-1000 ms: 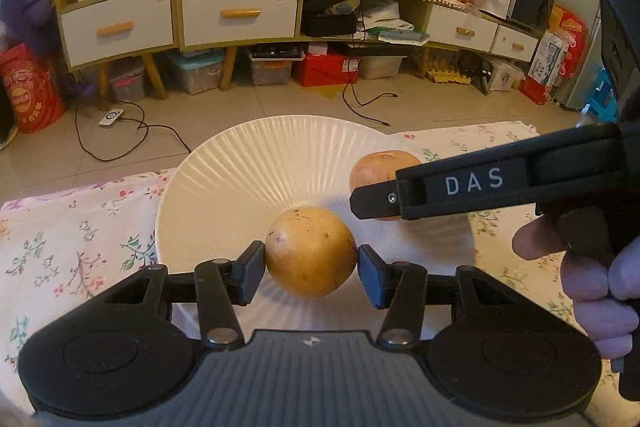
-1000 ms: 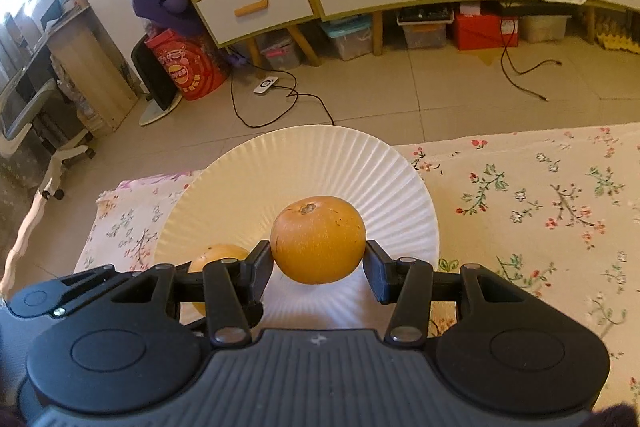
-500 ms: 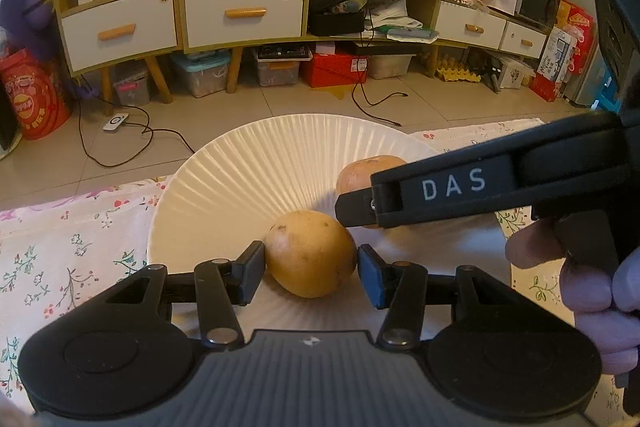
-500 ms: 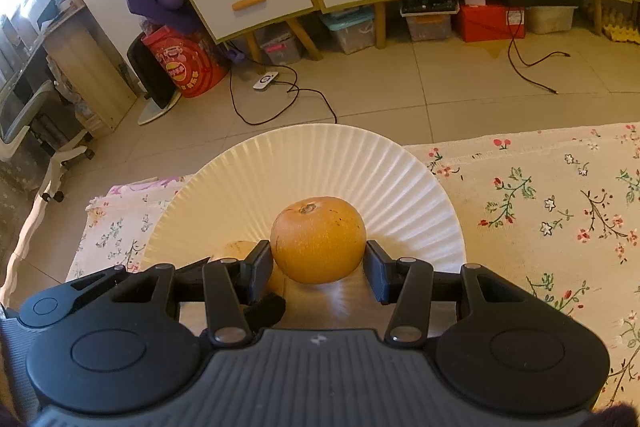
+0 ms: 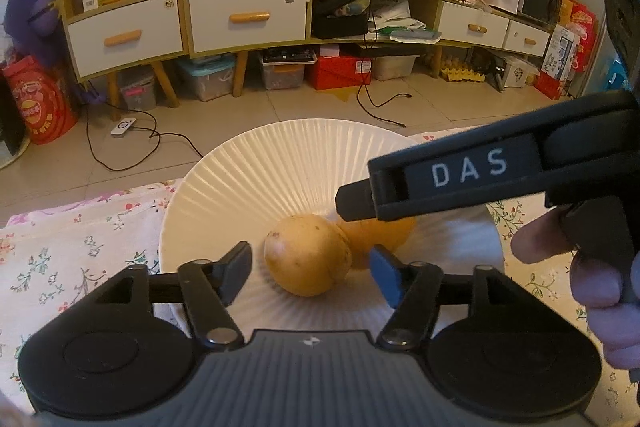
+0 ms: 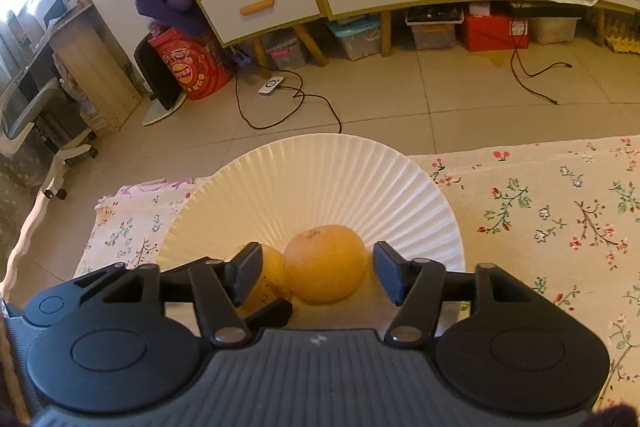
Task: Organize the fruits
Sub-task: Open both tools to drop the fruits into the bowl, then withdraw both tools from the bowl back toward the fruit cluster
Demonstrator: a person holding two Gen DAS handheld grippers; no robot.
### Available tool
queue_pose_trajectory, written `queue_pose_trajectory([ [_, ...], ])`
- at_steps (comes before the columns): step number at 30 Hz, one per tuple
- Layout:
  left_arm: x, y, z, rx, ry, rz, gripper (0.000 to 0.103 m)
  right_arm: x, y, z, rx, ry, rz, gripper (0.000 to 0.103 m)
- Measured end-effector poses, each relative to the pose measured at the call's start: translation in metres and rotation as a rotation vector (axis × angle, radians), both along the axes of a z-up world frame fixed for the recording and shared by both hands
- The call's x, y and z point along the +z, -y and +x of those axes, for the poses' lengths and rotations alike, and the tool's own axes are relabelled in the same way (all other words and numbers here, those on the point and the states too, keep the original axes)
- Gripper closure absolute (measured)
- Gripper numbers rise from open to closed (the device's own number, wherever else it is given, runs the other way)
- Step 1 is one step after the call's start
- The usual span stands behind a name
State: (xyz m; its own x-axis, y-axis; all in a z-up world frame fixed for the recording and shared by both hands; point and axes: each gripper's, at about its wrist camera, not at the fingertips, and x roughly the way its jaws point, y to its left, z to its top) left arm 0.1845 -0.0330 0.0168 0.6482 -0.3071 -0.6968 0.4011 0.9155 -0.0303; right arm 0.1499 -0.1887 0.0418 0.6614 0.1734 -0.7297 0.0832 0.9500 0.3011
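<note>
Fingers (image 5: 240, 273) of both grippers have just been opening, fruits (image 5: 307, 254) released between them on plate (image 5: 256, 163); withdraw straight back without nudging.

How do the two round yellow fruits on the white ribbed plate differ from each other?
The speckled pale-yellow fruit has brown spots; the smooth orange-yellow fruit looks cleaner and deeper in colour. The speckled one lies between the left gripper fingers, the smooth one between the right gripper fingers. Both rest, touching, on the white ribbed plate, released.
</note>
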Motion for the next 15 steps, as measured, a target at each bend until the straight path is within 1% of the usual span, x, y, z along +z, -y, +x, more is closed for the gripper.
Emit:
queue_pose_trajectory([
  [1,0.001,0.000,-0.001,0.002,-0.004,0.004,0.049,0.001,0.000,-0.001,-0.001,0.000,-0.004,0.040],
  [2,0.001,0.000,-0.003,0.004,-0.007,0.009,0.045,0.003,-0.001,-0.002,-0.004,0.000,-0.010,0.035],
  [6,0.007,-0.002,-0.012,0.000,-0.005,0.020,0.037,0.009,-0.001,-0.010,-0.004,0.002,-0.034,0.029],
  [9,0.014,-0.003,-0.018,0.006,-0.003,0.027,0.033,0.014,0.000,-0.016,-0.016,0.001,-0.044,0.024],
  [13,0.021,-0.005,-0.030,0.020,-0.001,0.030,0.030,0.022,0.000,-0.027,-0.033,0.003,-0.053,0.021],
  [15,0.023,-0.007,-0.036,0.028,-0.004,0.029,0.026,0.026,-0.001,-0.032,-0.035,0.004,-0.059,0.018],
])
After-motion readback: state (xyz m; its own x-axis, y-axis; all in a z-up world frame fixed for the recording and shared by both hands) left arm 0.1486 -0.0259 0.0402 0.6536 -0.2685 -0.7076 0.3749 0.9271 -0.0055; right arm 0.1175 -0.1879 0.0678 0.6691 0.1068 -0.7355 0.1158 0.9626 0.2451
